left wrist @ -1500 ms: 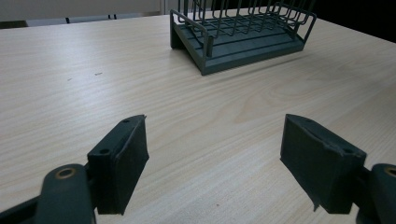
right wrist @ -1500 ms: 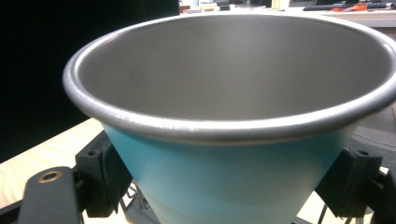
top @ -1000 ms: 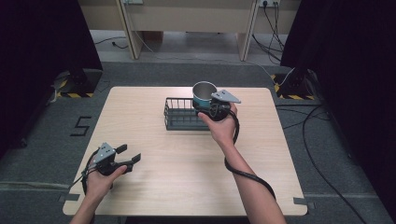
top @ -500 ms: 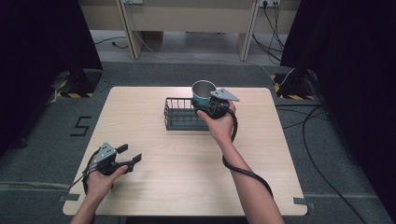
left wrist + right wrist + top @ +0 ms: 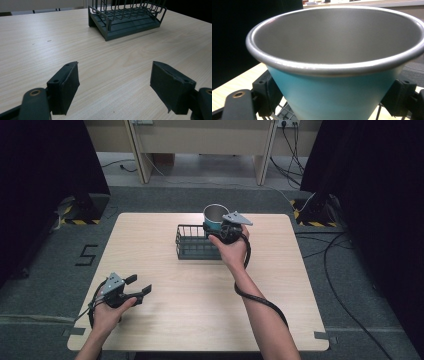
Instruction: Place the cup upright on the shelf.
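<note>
While it is clamped between the two black jaws of the right tool [image 5: 223, 229], the single cup [image 5: 215, 216], turquoise outside and bare metal inside, stands upright with its mouth up, held over the right end of the one dark wire rack [image 5: 192, 242]; whether its base touches the rack cannot be told. In the right gripper view the pads press on the cup's [image 5: 337, 75] lower sides from both flanks. The rack sits toward 12 o'clock on the pale wood-grain tabletop [image 5: 280, 285], with nothing else lying on it. At about 8 o'clock the left tool [image 5: 135, 287] rests in the person's hand just above the wood, its jaws spread wide apart with only bare tabletop [image 5: 37, 45] between them. Grey carpet surrounds the tabletop, with black curtains at 9 and 3 o'clock, loose cables on the floor, and light wooden furniture at 12 o'clock.
</note>
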